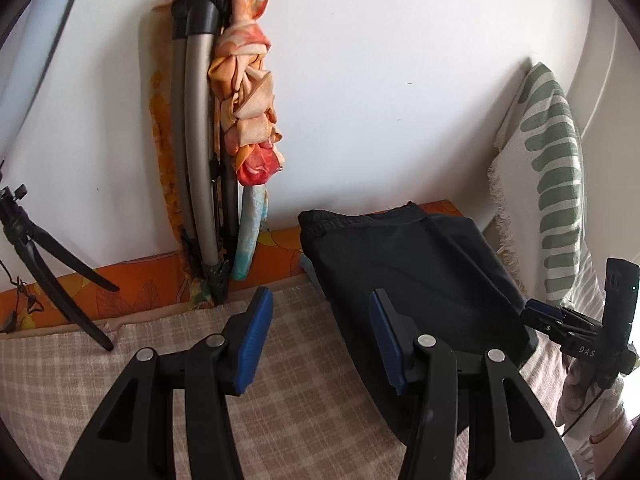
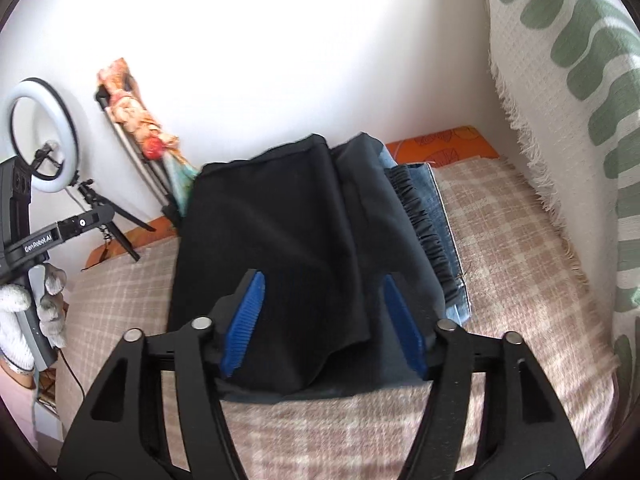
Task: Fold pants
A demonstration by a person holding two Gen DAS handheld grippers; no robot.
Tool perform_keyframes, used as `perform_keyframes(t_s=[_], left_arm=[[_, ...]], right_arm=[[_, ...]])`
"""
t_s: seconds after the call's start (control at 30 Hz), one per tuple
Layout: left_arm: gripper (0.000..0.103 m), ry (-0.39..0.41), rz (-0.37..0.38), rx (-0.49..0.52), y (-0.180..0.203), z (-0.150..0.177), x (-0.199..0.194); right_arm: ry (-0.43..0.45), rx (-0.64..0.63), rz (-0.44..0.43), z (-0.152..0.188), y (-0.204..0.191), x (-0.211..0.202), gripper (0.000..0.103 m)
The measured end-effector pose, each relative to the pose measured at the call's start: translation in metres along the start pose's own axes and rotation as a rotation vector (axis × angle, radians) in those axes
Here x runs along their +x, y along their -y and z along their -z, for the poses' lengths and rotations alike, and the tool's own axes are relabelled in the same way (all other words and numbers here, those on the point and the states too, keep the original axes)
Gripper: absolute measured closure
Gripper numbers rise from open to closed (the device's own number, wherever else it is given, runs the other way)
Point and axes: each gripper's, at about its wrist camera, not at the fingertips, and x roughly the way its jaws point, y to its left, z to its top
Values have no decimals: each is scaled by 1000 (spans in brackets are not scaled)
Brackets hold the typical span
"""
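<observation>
Here, folded black pants point(image 2: 280, 240) between both gaping grippers, edges free.

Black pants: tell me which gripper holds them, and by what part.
Neither. Both the left gripper and right gripper have jaws open; the black pants lie folded on the checked blanket.

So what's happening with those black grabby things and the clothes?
A person is folding pants using two hand-held grippers. The black pants lie folded on a pile, with blue jeans underneath, on the checked blanket. The right gripper is open, its blue pads either side of the pants' near edge, not pinching. The left gripper is open too, hovering just left of the pile and holding nothing.
</observation>
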Motion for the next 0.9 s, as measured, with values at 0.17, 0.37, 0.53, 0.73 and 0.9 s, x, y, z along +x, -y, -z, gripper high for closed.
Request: perform_keyframes(t_s=[0.17, 0.37, 0.53, 0.73, 0.9], left_arm=[[55, 39, 11, 25, 27, 18, -44], [37, 85, 5, 77, 64, 48, -89], [26, 138, -29, 102, 87, 84, -135], [26, 177, -76, 113, 96, 132, -171], [26, 194, -79, 83, 93, 166, -192]], right_arm=[[59, -39, -7, 11, -27, -48, 21], [110, -59, -20, 30, -55, -99, 14], [145, -77, -12, 56, -73, -129, 5], [176, -143, 60, 97, -97, -152, 0], [189, -201, 107, 128, -117, -160, 0]])
